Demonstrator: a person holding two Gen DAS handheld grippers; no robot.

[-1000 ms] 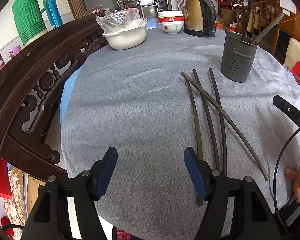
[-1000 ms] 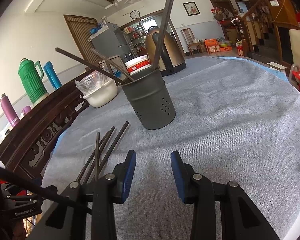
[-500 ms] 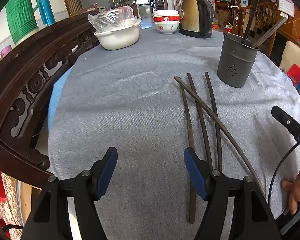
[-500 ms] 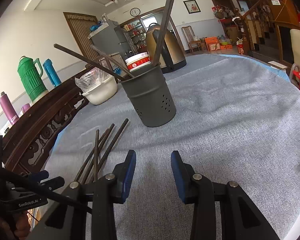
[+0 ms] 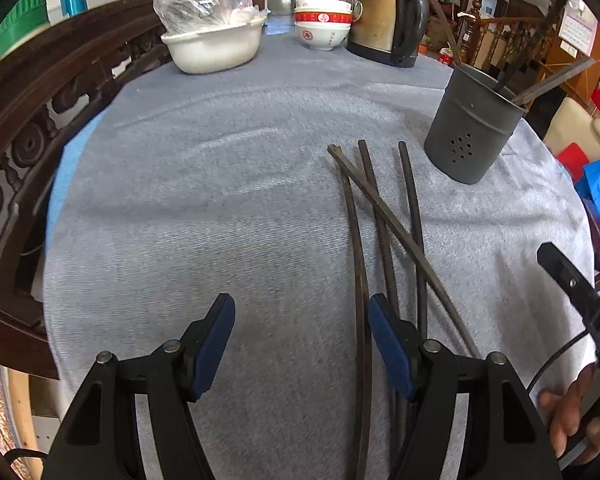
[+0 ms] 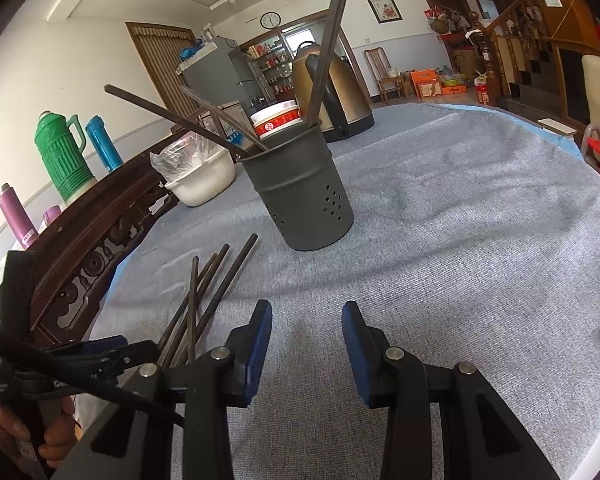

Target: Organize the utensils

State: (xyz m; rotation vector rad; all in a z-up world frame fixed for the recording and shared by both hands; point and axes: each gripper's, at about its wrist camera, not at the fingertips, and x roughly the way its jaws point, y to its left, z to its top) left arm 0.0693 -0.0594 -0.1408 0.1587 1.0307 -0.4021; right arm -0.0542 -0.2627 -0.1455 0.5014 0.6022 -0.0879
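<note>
Left tool hangs low over the near edge of the bench, jaws apart, nothing clamped; the leftmost loose chopstick runs up between its fingers close to the right pad, and whether it touches that pad I cannot tell. Four dark chopsticks lie loose on the grey cloth, fanned out with far tips spread and one crossing diagonally over the others; their near ends pass under the left tool's right finger. Grey perforated holder stands upright just right of the chopsticks' far tips, a few sticks leaning in it.

Right tool is over bare cloth right of the chopsticks, jaws partly apart, empty, pointing toward the holder. From this view the loose chopsticks lie to the left, between the two tools, and the holder's sticks splay left and upward. A person's hand grips the left tool's handle at the near left.

Far side of bench: white basin with plastic wrap, stacked red-and-white bowls, bronze kettle. Carved dark wood chair back curves along the left
</note>
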